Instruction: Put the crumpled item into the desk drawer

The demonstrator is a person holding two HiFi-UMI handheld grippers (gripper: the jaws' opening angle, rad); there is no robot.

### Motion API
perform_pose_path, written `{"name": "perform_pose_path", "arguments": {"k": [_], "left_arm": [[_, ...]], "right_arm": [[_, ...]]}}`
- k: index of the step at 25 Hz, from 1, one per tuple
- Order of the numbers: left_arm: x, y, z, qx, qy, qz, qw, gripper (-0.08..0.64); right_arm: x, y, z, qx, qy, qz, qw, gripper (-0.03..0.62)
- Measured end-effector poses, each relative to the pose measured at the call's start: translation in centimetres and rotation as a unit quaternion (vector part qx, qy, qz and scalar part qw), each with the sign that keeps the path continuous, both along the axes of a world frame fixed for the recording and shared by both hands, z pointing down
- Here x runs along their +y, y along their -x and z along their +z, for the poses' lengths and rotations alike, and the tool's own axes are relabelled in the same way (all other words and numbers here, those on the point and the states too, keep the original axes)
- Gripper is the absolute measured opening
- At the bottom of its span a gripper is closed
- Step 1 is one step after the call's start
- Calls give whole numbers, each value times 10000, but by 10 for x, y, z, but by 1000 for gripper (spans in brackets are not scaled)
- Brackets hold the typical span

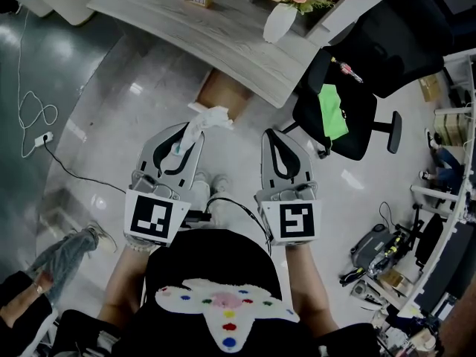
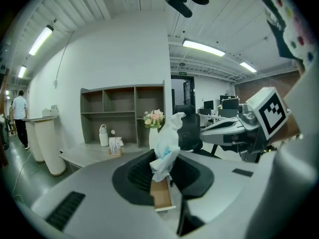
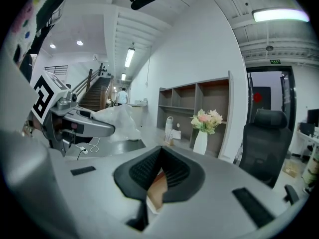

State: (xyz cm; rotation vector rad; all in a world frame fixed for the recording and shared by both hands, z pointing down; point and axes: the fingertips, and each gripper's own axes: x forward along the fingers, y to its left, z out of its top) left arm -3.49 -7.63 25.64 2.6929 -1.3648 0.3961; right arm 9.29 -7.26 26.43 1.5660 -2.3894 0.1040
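- Left claw (image 1: 192,132): clamped on crumpled white tissue (image 1: 212,115), soft and wrinkled.
- Right claw (image 1: 277,136): ribbed black pads (image 3: 143,170) together, empty.
- Curved pale wood-grain surface (image 1: 223,28): 12 o'clock.

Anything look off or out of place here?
Nothing damaged or spilled. The desk drawer stands pulled out under the desk, and the left claw pinches a crumpled white item. A green item lies loose on the black chair.

The right gripper (image 3: 160,158) is seen with its jaws brought together. At the picture's left, a crumpled white item (image 3: 119,118) is held by the left gripper (image 3: 108,128).
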Motion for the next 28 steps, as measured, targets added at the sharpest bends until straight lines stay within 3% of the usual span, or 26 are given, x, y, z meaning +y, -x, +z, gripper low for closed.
{"name": "perform_pose_path", "arguments": {"k": [28], "left_arm": [[-11,1,68,-89,538,223,9983,86]], "right_arm": [[-6,5,65,64,494,122,9987,3]]}}
